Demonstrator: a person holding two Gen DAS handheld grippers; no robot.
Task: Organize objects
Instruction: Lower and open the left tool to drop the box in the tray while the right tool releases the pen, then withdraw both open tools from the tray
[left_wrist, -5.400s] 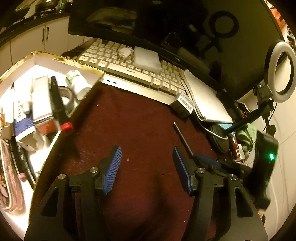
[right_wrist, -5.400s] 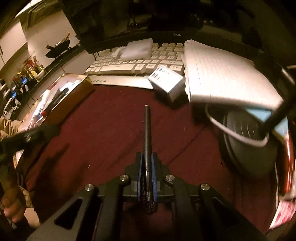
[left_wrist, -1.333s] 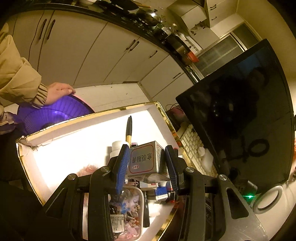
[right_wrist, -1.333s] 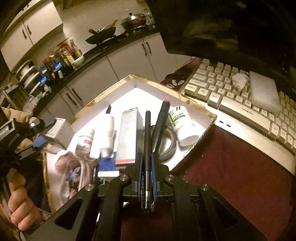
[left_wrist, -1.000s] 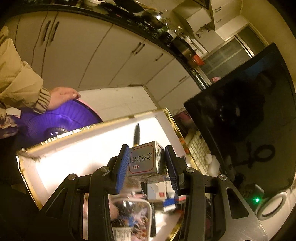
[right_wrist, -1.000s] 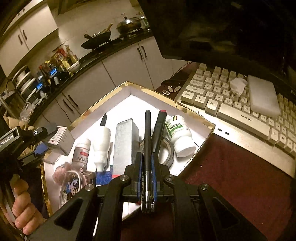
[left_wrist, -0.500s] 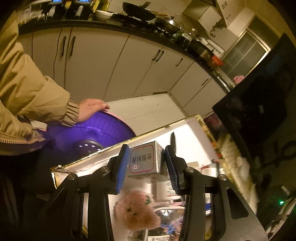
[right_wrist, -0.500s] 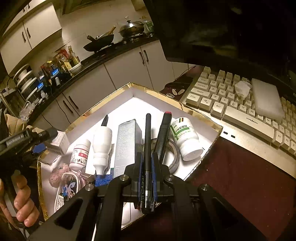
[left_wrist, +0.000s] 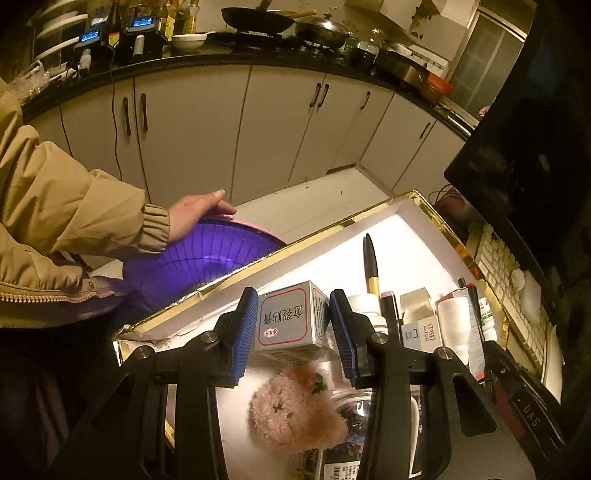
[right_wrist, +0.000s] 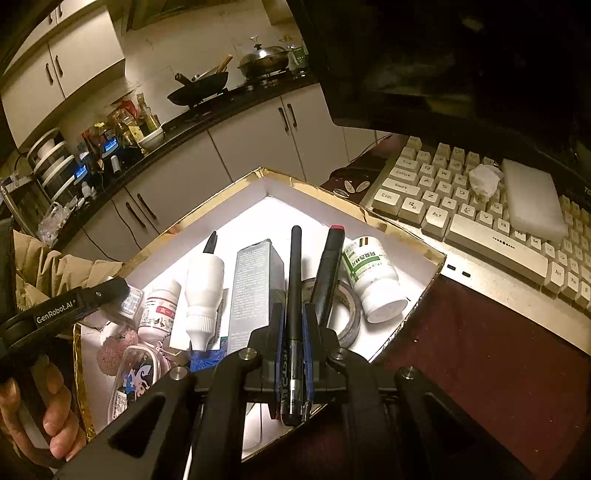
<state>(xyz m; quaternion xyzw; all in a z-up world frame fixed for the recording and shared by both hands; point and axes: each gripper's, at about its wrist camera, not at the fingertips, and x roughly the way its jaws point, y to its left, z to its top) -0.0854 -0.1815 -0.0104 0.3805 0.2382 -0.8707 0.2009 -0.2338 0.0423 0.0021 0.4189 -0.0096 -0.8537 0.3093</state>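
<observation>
Since the earlier frames the left gripper (left_wrist: 293, 330) had carried its small grey carton (left_wrist: 291, 321) from high above the kitchen floor down over the near corner of the gold-rimmed box (right_wrist: 373, 216), while the right gripper (right_wrist: 294, 345) had kept its black pen (right_wrist: 294, 295) and drifted only slightly over the box's front edge. At far left a bare hand (left_wrist: 195, 216) in a tan sleeve rested on a purple basin (left_wrist: 195, 258) beside the box, with pale kitchen cabinets (left_wrist: 192, 125) and a dark counter holding a wok (left_wrist: 258, 20) behind. The left jaws were clamped on the carton, whose red-bordered face carried Chinese characters too distorted to read surely; a pink plush toy (left_wrist: 293, 410) lay just below it. The left gripper's arm read "GenRobot.AI" in the right wrist view. Inside the box lay a white dropper bottle (right_wrist: 203, 291), a tall grey carton (right_wrist: 255, 288), a red-tipped marker (right_wrist: 328, 273), a tape roll (right_wrist: 351, 314) and a white pill bottle (right_wrist: 373, 280) with a green label. The right jaws pinched the pen nearly closed, pointing into the box. Further right, maroon cloth (right_wrist: 480, 369) covered the desk, bearing a cream keyboard (right_wrist: 472, 210) with legible "Ctrl", "Alt" and "Shift" keys under a dark monitor (right_wrist: 461, 55).
</observation>
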